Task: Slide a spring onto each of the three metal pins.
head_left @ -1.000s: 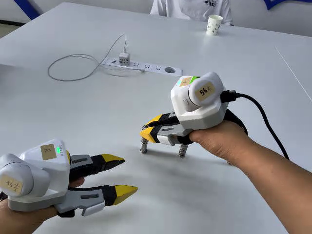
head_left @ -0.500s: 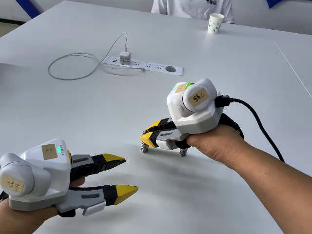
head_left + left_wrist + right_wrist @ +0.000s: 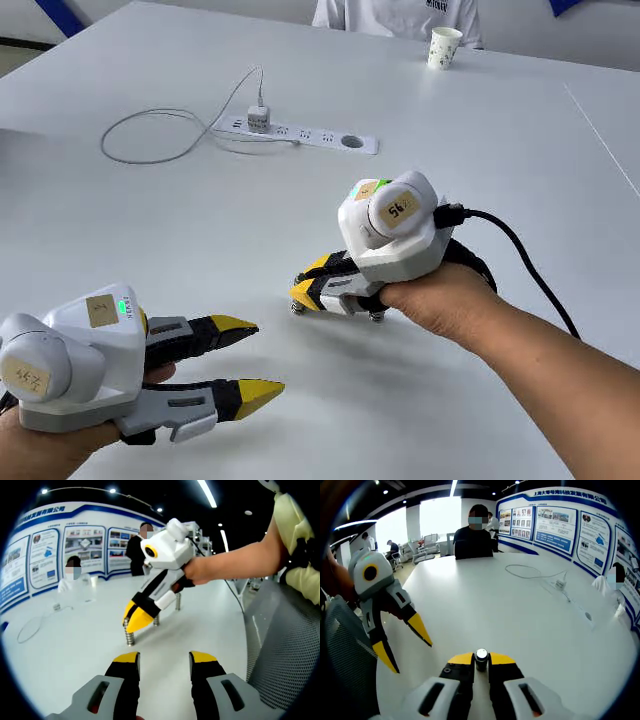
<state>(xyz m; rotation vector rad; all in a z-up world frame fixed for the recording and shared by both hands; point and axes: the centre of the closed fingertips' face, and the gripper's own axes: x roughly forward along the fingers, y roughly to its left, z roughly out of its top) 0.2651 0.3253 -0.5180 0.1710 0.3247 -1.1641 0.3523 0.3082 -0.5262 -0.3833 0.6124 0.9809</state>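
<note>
Three upright metal pins with springs on them stand on the white table; in the left gripper view they are the near pin, the middle pin and the far pin. My right gripper is low over them, shut on the round top of the near pin, which sits between its yellow tips. Two spring feet peek out under it in the head view. My left gripper hovers open at the near left, holding nothing, a short way from the pins.
A white power strip with a plugged charger and a looped cable lies farther back. A paper cup stands near the far edge, by a seated person. A black cable trails from my right gripper.
My right gripper has sunk toward the table, so less of the springs shows under it. The left gripper has stayed where it was, open.
</note>
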